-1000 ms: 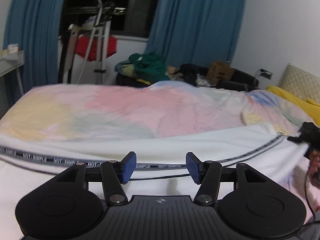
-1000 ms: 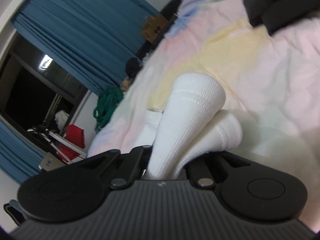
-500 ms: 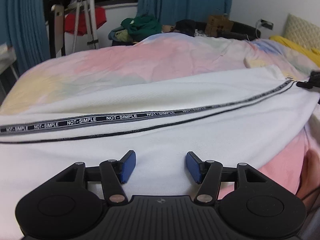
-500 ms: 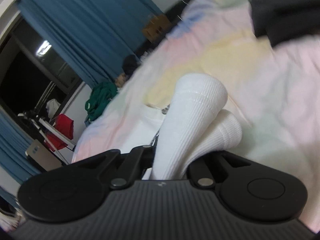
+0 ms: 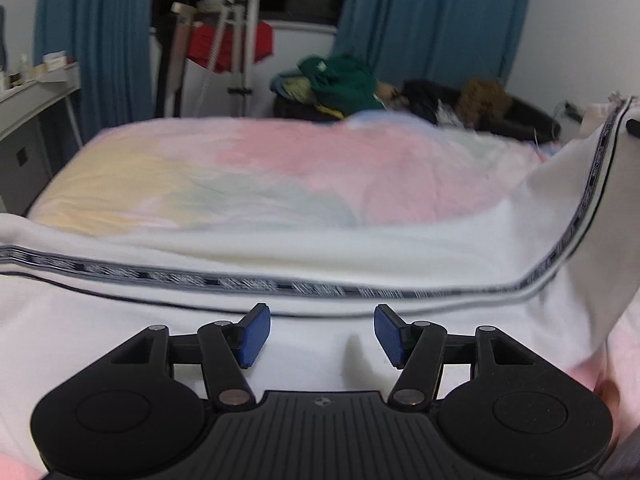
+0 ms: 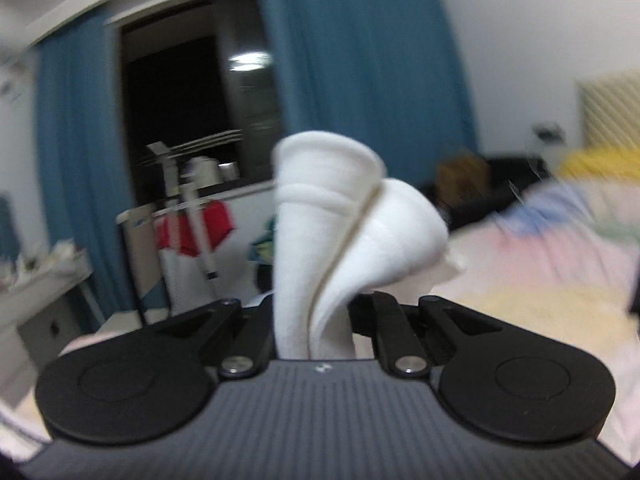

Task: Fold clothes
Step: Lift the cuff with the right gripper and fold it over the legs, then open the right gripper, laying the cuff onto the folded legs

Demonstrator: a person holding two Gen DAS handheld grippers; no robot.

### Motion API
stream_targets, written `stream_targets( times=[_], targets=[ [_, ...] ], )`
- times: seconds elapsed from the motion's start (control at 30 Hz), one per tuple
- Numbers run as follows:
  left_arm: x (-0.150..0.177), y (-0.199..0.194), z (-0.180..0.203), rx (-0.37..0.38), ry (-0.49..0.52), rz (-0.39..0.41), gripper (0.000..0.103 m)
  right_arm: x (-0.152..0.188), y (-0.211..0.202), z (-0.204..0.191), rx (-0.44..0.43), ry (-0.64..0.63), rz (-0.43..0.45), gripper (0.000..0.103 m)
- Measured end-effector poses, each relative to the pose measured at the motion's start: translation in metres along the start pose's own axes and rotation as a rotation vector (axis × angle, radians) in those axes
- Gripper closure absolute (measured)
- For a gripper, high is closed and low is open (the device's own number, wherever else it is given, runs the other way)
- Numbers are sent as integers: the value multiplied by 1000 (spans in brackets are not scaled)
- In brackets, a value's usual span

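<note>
Since half a second ago the right end of the white garment (image 5: 304,364) has risen off the bed: its printed black-and-white tape trim (image 5: 588,196), which then ran flat toward the right edge, now bends upward and climbs nearly vertical along the right side of the left wrist view. The right wrist view has swung as well, from looking across the bedspread to facing the dark window (image 6: 192,120) and blue curtains (image 6: 360,64).

Across the lower half of the left wrist view the garment lies spread, white and smooth, with the trim crossing from the left edge to the lower right before turning up; a thin dark line runs just below the trim. Its lettering is too blurred to read. Beyond it, the pastel pink, yellow and green bedspread (image 5: 280,168) fills the middle of the frame. The left gripper (image 5: 322,334) hovers over the cloth with its blue pads (image 5: 252,334) spread wide, holding nothing.

At the centre of the right wrist view, the right gripper (image 6: 314,322) is pinched on a thick white ribbed cuff (image 6: 340,216) of the garment, which stands up between the fingers in two rounded folds.
</note>
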State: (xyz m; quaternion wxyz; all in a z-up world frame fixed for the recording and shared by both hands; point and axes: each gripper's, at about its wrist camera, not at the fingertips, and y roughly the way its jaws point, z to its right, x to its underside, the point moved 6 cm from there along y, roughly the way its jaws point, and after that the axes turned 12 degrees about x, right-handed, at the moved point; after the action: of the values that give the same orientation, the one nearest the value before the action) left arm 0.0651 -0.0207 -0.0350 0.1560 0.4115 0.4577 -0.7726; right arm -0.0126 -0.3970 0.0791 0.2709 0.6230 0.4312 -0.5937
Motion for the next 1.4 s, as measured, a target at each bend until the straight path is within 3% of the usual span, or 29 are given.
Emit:
stream_targets(
  times=[0.13, 0.23, 0.37, 0.43, 0.47, 0.53, 0.73, 0.8, 0.9, 0.97, 1.03, 1.1, 1.13, 1.27, 1.4],
  targets=[
    [-15, -25, -15, -19, -40, 64, 43, 23, -32, -86, -120, -189, 33, 95],
    [-22, -43, -23, -20, -69, 115, 43, 70, -44, -137, -225, -284, -53, 95],
    [-29, -55, -29, -27, -59, 151, 43, 155, -52, -182, -343, -453, -235, 95],
    [-29, -55, -32, -23, -73, 146, 43, 192, -54, -194, -361, -569, -332, 94],
    [-29, -53, -33, -19, -82, 142, 43, 201, -57, -197, -363, -611, -340, 94],
    [-27, -49, -34, -12, -96, 134, 43, 201, -62, -196, -374, -642, -319, 94],
    [-22, -39, -35, 8, -115, 139, 43, 176, -66, -184, -449, -473, -292, 94],
    [-20, -37, -36, 13, -117, 142, 43, 190, -68, -195, -469, -511, -352, 92],
    [-19, -34, -35, 5, -113, 138, 42, 197, -75, -202, -457, -585, -322, 90],
    [-19, -33, -36, 0, -108, 136, 42, 189, -76, -200, -476, -545, -343, 82],
    [-19, -34, -36, -6, -98, 135, 42, 183, -79, -200, -536, -478, -419, 56],
    [-20, -36, -37, -14, -85, 136, 42, 176, -87, -198, -623, -436, -464, 36],
    [-21, -38, -37, -19, -76, 139, 42, 170, -94, -196, -662, -422, -459, 32],
    [-21, -40, -35, -19, -67, 148, 41, 135, -113, -181, -767, -337, -404, 26],
    [-18, -32, -29, -8, -58, 138, 39, 105, -79, -146, -664, -214, -388, 26]
  ],
)
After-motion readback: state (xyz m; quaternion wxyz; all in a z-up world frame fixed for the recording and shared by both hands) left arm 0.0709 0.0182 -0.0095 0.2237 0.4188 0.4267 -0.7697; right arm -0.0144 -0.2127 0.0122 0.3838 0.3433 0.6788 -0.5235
